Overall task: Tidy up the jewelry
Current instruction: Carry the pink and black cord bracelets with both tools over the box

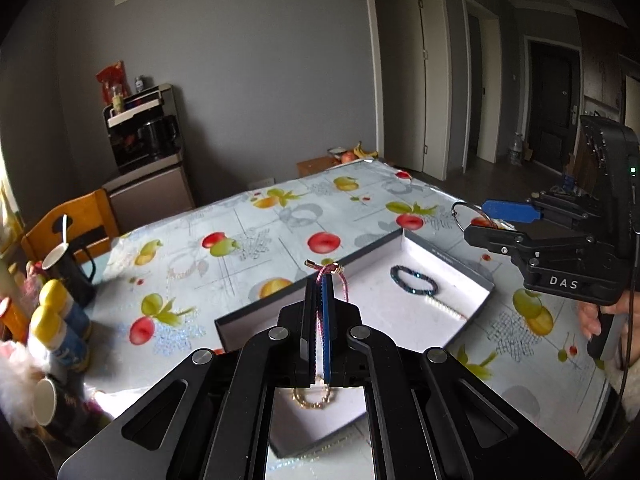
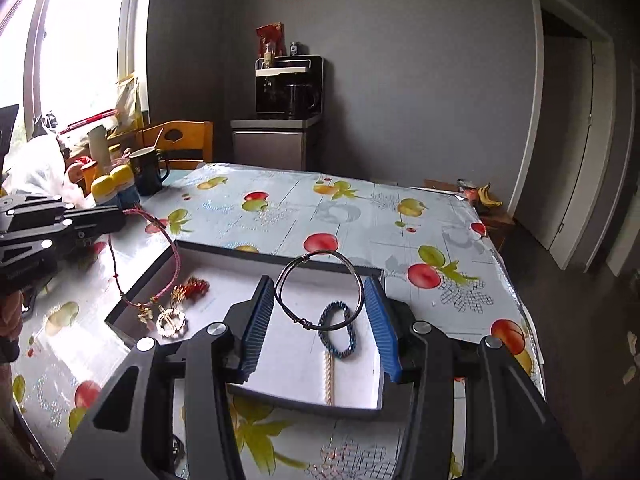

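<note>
Grey walls and white door frames ring a desk (image 2: 360, 208) dressed in a fruit-print cloth, and right in the middle sits the shallow white-lined box (image 2: 280, 360). Left gripper (image 1: 320, 280) is clenched tight on a pink cord bracelet (image 2: 168, 248), the cord dangling from its tips down toward the box's left end. Right gripper (image 2: 320, 300) is grasping a thin wire bangle (image 2: 320, 290), the hoop braced across the gap between both blue pads, up above the box. Down on the lining lie a dark blue beaded bracelet (image 2: 340, 332) with a pale pearl strand (image 2: 329, 376) just beside it, and at the left end a red beaded piece (image 2: 194, 286) and a gold ring-shaped ornament (image 2: 171, 322).
</note>
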